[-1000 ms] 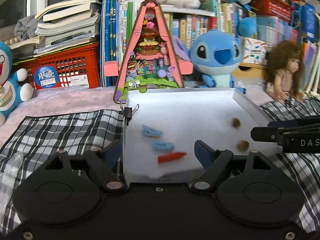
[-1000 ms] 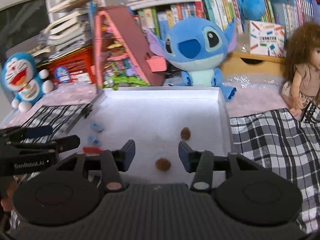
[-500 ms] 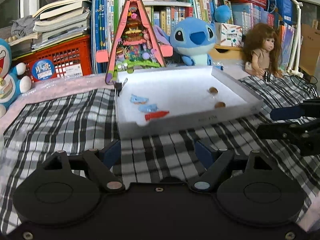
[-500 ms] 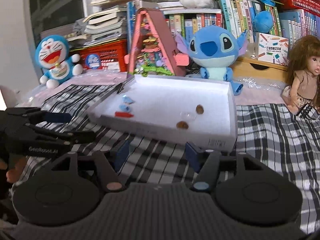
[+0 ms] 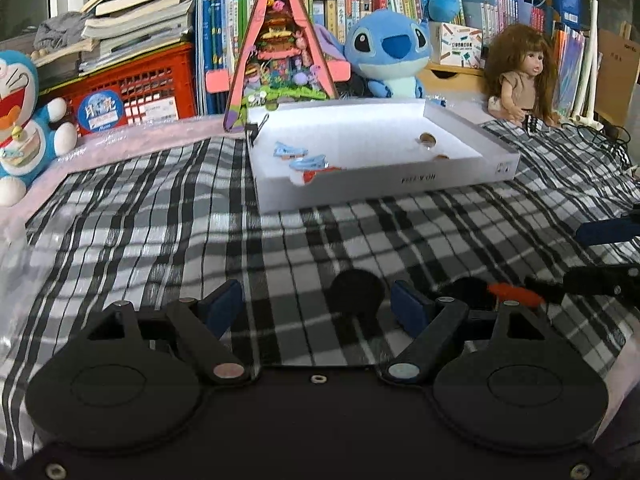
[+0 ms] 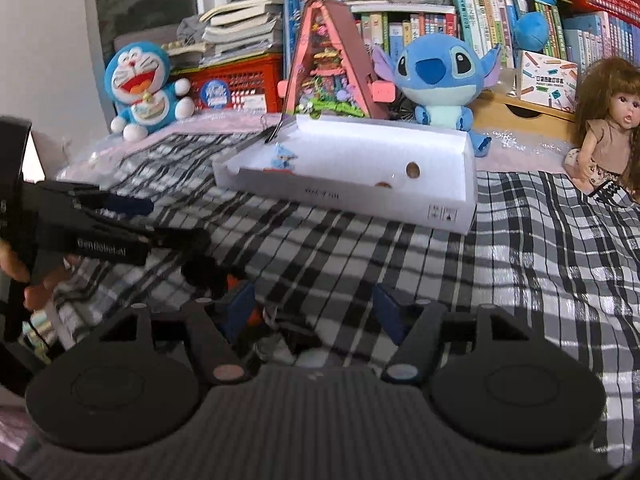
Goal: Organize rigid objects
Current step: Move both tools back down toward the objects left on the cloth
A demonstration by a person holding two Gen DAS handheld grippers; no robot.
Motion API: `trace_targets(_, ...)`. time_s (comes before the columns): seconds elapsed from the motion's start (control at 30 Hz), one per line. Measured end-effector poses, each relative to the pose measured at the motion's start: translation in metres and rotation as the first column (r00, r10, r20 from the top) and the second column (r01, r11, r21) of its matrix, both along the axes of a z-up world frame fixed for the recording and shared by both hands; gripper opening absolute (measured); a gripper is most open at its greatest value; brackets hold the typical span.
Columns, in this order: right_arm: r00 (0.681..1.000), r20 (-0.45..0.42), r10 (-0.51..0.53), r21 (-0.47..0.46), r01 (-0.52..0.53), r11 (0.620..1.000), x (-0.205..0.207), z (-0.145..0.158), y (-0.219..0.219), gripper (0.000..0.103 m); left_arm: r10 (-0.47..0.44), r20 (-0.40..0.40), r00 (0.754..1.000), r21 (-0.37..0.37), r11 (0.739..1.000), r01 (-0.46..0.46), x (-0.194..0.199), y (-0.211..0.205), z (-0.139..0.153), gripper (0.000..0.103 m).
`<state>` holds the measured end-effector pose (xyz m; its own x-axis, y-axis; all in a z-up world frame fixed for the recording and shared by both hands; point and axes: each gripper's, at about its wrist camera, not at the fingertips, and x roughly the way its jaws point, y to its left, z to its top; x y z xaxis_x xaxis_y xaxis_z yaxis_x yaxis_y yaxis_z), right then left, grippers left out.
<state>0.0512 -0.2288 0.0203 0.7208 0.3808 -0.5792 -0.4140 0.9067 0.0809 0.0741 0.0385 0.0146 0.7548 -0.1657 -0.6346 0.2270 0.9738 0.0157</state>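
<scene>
Our left tongs (image 5: 318, 306) and right tongs (image 6: 314, 304) gape apart, empty, over the plaid cloth (image 5: 160, 216) short of the white box (image 5: 380, 182), which holds blue clips (image 5: 298, 156), a red piece (image 5: 316, 175) and brown discs (image 5: 427, 139).

My left-tong camera looks forward low over the checked cloth (image 5: 160, 208), the white tray (image 5: 384, 184) well ahead between my fingers. My right-tong camera faces the same way from farther right, the tray (image 6: 360, 200) ahead and slightly left. Both views share the tray, the cloth and the Stitch plush (image 5: 390, 50) beyond it.
</scene>
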Motion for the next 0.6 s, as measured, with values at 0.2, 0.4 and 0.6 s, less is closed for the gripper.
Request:
trace_targets(0.2,0.998,-0.021,0.062,-0.060,-0.063,0.996,-0.013,-0.014,0.012,0.078,-0.012,-0.027,1.000,0.007,1.000,0.012,-0.006,0.001,-0.012,0.069)
trace_targets(0.4,0.996,-0.011,0.087,-0.107,-0.088,0.990,-0.018,-0.023,0.028,0.078,-0.017,-0.013,1.000,0.013,1.000,0.017,-0.004,-0.006,-0.014,0.060)
trace_targets(0.6,0.995,0.005,0.097,-0.141,-0.095,0.985,-0.019,-0.026,0.034,0.077,-0.006,-0.003,1.000,0.002,1.000,0.006,0.003,-0.012,-0.015,0.054)
